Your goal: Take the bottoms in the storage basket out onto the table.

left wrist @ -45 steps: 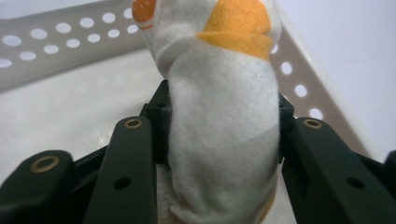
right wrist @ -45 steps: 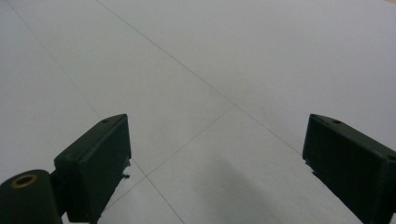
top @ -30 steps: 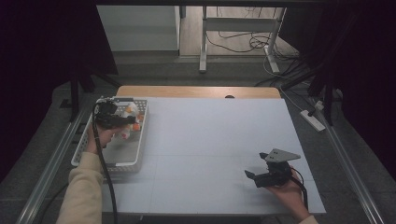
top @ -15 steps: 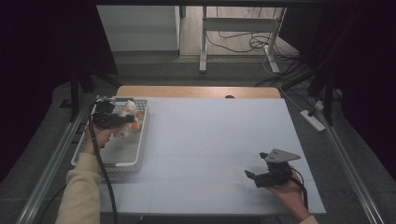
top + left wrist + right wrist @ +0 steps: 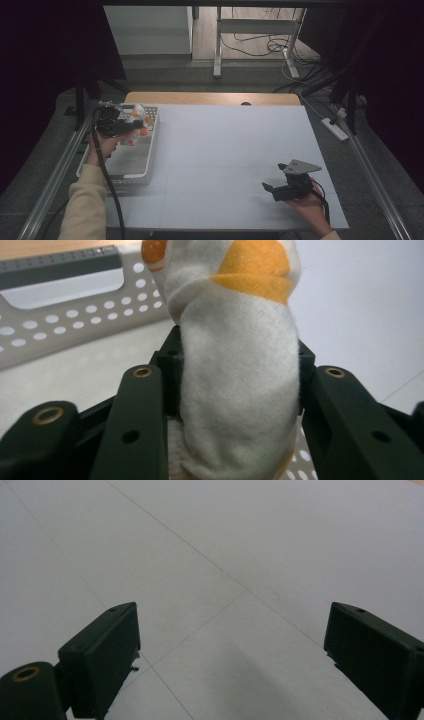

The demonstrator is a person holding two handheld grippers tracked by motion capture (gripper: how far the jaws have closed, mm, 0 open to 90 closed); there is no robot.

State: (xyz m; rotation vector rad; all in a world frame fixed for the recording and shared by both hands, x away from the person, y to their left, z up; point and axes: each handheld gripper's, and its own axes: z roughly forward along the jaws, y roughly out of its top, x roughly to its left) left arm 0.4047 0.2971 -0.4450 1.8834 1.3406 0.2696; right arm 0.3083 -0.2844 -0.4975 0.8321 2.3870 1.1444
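Over at the left edge of the table, the left gripper [image 5: 134, 126] is pinching a white sock with orange patches [image 5: 240, 355], and it has it squarely: in the left gripper view the fabric stands right between the two black jaws, pressed in from both sides, bulging out above them and running down below them. The orange patches sit at the far, upper end of the sock, beyond the jaw tips. From the high view the sock [image 5: 138, 120] hangs at the right end of the gripper, above the far half of the white perforated basket [image 5: 150, 160], with the person's left hand [image 5: 104, 145] gripping the tool from the near side and its black cable trailing down along the cream sleeve. The basket's dotted wall [image 5: 75, 325] shows behind the sock in the left gripper view, to the left of it, and the pale table surface [image 5: 360, 315] lies to its right.

Across at the near right, the right gripper [image 5: 270, 189] rests in the person's right hand, low over the table [image 5: 230, 150], well apart from the basket. Its jaws are spread wide in the right gripper view, nothing between them but bare grey tabletop [image 5: 225, 580] with thin seam lines crossing.
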